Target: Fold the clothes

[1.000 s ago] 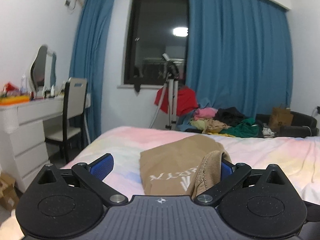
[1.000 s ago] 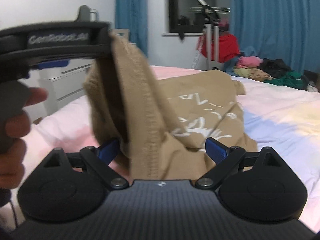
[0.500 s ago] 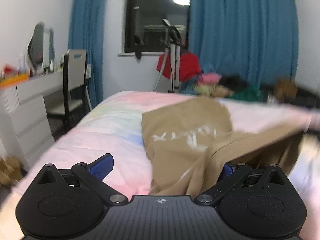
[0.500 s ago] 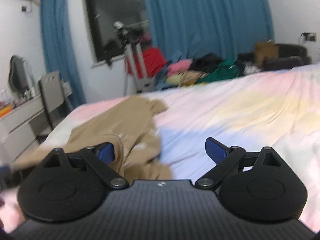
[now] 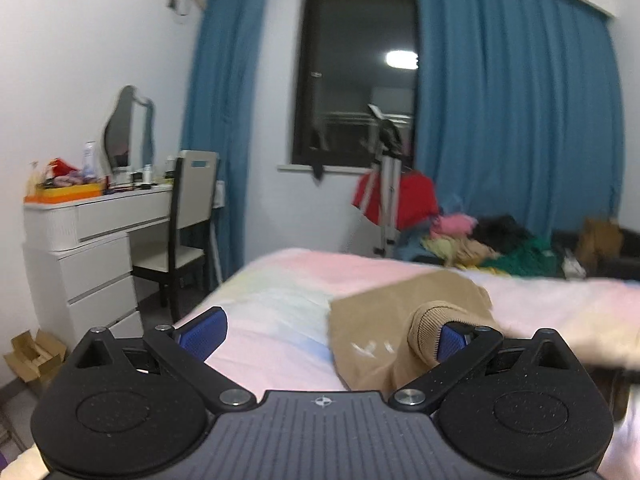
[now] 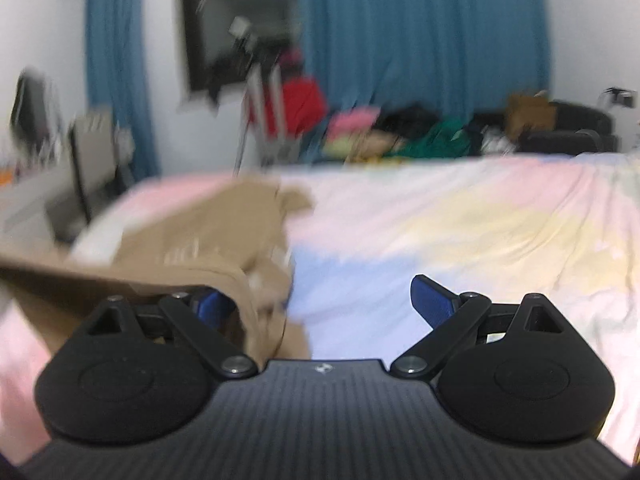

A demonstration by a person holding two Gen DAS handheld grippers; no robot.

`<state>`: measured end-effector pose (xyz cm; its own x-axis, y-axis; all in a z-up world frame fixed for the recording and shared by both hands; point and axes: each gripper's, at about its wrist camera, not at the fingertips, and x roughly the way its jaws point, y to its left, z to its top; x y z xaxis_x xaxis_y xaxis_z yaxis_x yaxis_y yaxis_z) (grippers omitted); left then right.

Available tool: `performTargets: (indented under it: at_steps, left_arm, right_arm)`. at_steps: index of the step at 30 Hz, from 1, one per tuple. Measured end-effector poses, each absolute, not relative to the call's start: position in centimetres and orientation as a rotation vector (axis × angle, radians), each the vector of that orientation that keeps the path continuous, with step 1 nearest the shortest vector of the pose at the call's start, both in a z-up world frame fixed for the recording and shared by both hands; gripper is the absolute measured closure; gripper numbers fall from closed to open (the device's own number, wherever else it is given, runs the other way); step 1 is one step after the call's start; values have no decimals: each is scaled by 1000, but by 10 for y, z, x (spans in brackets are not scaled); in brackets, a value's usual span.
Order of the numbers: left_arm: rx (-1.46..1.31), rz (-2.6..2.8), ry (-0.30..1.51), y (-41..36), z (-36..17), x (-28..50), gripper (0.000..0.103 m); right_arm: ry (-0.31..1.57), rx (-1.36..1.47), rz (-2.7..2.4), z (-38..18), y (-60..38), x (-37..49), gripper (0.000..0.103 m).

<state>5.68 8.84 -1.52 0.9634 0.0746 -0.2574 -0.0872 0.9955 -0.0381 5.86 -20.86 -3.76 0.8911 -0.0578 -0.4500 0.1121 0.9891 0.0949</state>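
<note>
A tan sweatshirt (image 5: 384, 320) with white lettering lies on the pastel bed (image 5: 280, 296). My left gripper (image 5: 326, 332) is open; the garment's ribbed cuff (image 5: 426, 330) is draped over its right finger. In the right wrist view the tan sweatshirt (image 6: 216, 232) lies to the left on the bed (image 6: 460, 220). My right gripper (image 6: 322, 304) is open, with a fold of the cloth hanging over its left finger (image 6: 210, 306). The right wrist view is blurred.
A white dresser (image 5: 88, 248) with a mirror and a chair (image 5: 184, 220) stand left of the bed. A tripod (image 5: 386, 184) and a pile of clothes (image 5: 492, 244) lie beyond the far edge, under blue curtains.
Both grippers stay open with cloth draped over one finger. The left one rose and drew back, and less of the sweatshirt shows. The right one swung right across the bed.
</note>
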Motion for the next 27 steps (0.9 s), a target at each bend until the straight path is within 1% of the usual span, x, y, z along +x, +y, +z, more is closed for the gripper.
performTargets:
  at_steps: [4, 6, 7, 9, 13, 15, 19, 22, 23, 27]
  left_arm:
    - [-88, 82, 262, 99, -11, 53, 1]
    - [-94, 80, 278, 100, -10, 53, 0]
    - [-94, 79, 285, 101, -10, 53, 0]
    - [-84, 78, 303, 100, -10, 54, 0]
    - [-19, 24, 357, 91, -18, 58, 0]
    - [35, 16, 391, 80, -26, 64, 0]
    - [147, 14, 472, 55, -52, 76, 0]
    - [236, 9, 512, 40, -76, 84, 0]
    - [273, 9, 516, 35, -83, 85, 0]
    - [449, 16, 441, 13, -97, 79, 0]
  right_arm:
    - [631, 111, -42, -61, -202, 79, 8]
    - [655, 140, -44, -65, -205, 79, 9]
    - [633, 156, -58, -63, -209, 75, 9]
    - [530, 208, -98, -49, -219, 64, 9]
    - [257, 331, -134, -18, -244, 33, 9]
    - [158, 316, -157, -8, -246, 22, 9]
    - [94, 287, -183, -6, -245, 17, 9]
    - [104, 269, -171, -7, -242, 19, 9]
    - [102, 257, -162, -6, -240, 19, 9]
    - [93, 204, -128, -2, -231, 14, 9]
